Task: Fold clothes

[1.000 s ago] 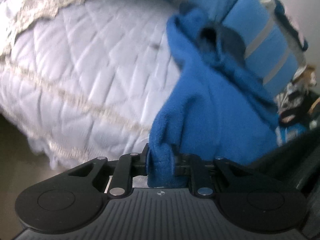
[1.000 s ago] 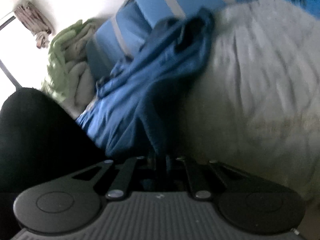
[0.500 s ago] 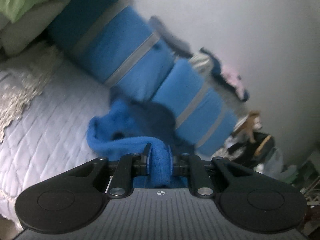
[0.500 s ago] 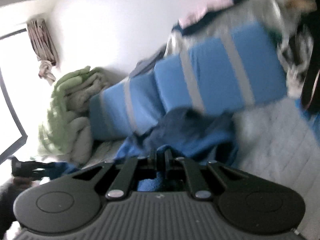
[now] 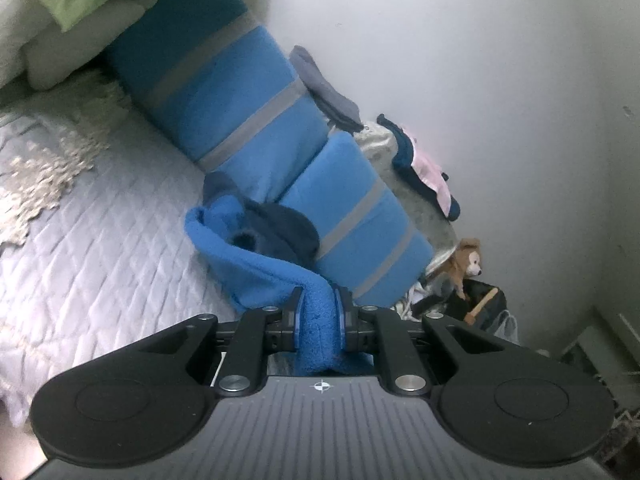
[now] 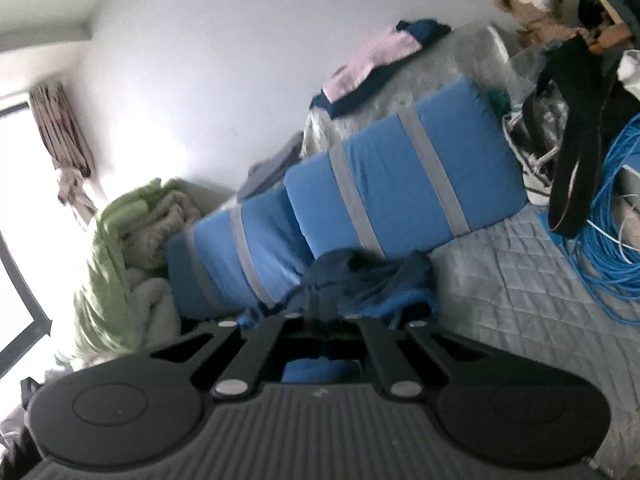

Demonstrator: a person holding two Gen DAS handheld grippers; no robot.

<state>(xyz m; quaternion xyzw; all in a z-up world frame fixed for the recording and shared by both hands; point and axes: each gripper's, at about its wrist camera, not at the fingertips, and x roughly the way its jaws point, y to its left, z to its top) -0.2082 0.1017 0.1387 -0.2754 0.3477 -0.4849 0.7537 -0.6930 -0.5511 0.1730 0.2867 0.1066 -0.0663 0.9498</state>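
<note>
**A:** What are your two claws doing?

**B:** Your left gripper (image 5: 317,300) sits at the bottom centre of its view, pads pinched on a thick fold of the blue fleece garment (image 5: 256,256). Your right gripper (image 6: 324,314), low in the centre of its own view, is pressed together on a darker edge of the same garment (image 6: 360,280); the fingertips are buried in the cloth, so the pads themselves are hard to make out.

**A:** Where does the garment go from there?

**B:** In the left view it runs up and left from the pinch, ending in a rumpled heap with a dark lining, touching the quilted bedspread (image 5: 100,248) and leaning on the blue striped cushions (image 5: 224,92). In the right view it bunches just above the claw, in front of those cushions (image 6: 400,176).

**A:** And further out?

**B:** In the left view, a green and cream blanket pile (image 5: 72,4) fills the upper left, and a teddy bear (image 5: 466,260) sits at the right below folded pink and navy clothes (image 5: 424,168). In the right view, a coil of blue cable (image 6: 608,232) lies on the bedspread at the right edge, and a tied curtain (image 6: 64,132) hangs at the left by the window.
</note>
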